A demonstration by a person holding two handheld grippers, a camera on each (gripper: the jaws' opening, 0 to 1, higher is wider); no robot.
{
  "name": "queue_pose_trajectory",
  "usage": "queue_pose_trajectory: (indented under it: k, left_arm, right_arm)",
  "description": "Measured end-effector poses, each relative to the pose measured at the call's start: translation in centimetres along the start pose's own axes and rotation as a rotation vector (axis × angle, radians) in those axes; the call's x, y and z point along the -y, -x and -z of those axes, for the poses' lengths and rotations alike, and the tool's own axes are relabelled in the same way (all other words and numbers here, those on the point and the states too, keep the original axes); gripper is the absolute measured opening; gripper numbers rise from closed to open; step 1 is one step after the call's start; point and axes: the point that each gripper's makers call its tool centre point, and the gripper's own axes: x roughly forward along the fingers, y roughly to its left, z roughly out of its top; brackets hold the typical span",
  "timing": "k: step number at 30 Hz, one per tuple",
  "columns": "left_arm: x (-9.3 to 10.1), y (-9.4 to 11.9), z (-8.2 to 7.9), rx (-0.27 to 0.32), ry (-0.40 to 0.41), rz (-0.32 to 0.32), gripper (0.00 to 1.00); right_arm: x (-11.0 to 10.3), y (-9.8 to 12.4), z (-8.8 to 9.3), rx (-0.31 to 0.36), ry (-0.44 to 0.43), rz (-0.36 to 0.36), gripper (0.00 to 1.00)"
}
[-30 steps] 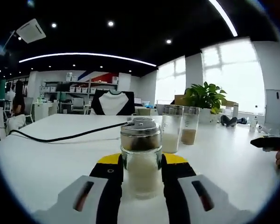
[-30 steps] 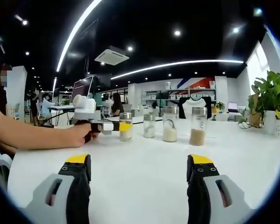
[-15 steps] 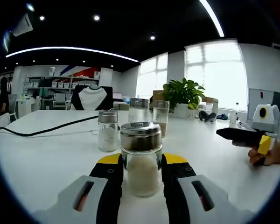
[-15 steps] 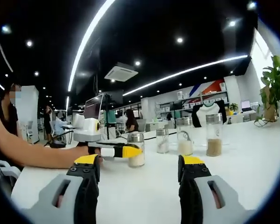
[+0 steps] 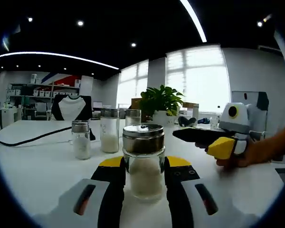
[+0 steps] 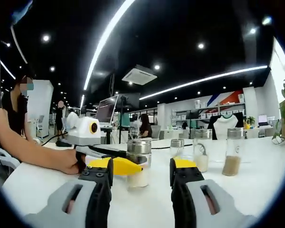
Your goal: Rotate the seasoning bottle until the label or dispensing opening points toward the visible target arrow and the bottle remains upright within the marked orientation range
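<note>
A glass seasoning bottle (image 5: 143, 176) with a metal shaker lid and pale powder stands upright on the white table (image 5: 42, 171). My left gripper (image 5: 143, 162) is shut on it, its yellow-tipped jaws pressing the glass from both sides. In the right gripper view the same bottle (image 6: 139, 164) stands just beyond my right gripper (image 6: 140, 167), which is open with nothing between its jaws. The left gripper (image 6: 115, 166) reaches in there from the left, held by a hand. The right gripper (image 5: 213, 141) comes in from the right, apart from the bottle.
A small shaker (image 5: 80, 140) and two taller jars (image 5: 109, 131) stand behind the bottle on the left. A black cable (image 5: 23, 139) crosses the table's far left, and a potted plant (image 5: 160, 100) sits at the back. A person's forearm (image 6: 35, 152) rests on the table.
The left gripper has swung right with the bottle still in it. The right gripper has come closer to the bottle, and its jaws stand narrower than before.
</note>
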Motion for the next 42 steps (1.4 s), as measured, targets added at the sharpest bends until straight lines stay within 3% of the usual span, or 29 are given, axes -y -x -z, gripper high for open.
queue_pose_trajectory:
  k: [6,14,17,24,27,28,30,33,34,36,42]
  left_arm:
    - [0.6,-0.5,0.6,-0.045,-0.083,0.007,0.33]
    - [2.3,-0.6,0.4,-0.058,-0.137,0.085,0.34]
    - [3.2,-0.6,-0.2,-0.030,-0.159,0.124,0.34]
    - [2.8,-0.5,-0.8,-0.002,-0.151,0.135,0.34]
    - [3.3,-0.3,-1.2,0.015,-0.196,0.158,0.34]
    - [3.4,-0.3,-1.4,0.025,-0.178,0.155,0.34]
    - [3.3,-0.6,-1.8,0.028,-0.142,0.116,0.34]
    - [3.0,-1.3,-1.3,0.008,-0.150,0.038,0.34]
    - [2.8,-1.5,-1.1,-0.007,-0.177,0.017,0.34]
    - [2.5,-1.7,-0.7,-0.034,-0.251,-0.037,0.35]
    - [1.4,-1.8,-0.6,-0.047,-0.255,-0.164,0.36]
  right_arm:
    - [0.6,-1.2,0.4,-0.033,0.026,0.019,0.42]
    - [-1.6,-3.8,-0.1,-0.077,0.130,-0.128,0.37]
    - [-1.9,-4.6,0.2,-0.114,0.137,-0.157,0.35]
    - [-1.8,-5.1,0.1,-0.116,0.115,-0.185,0.34]
    - [-1.8,-4.6,-0.4,-0.096,0.026,-0.187,0.33]
    - [-1.5,-4.5,-0.7,-0.093,-0.010,-0.160,0.33]
    - [-0.6,-4.6,-1.0,-0.089,-0.014,-0.088,0.33]
    - [0.1,-4.6,-0.4,-0.130,0.024,0.007,0.32]
    - [0.1,-4.8,-0.3,-0.126,0.025,0.024,0.32]
    - [0.2,-4.9,0.2,-0.167,0.112,0.047,0.32]
    - [0.3,-5.8,-0.1,-0.174,0.205,0.150,0.33]
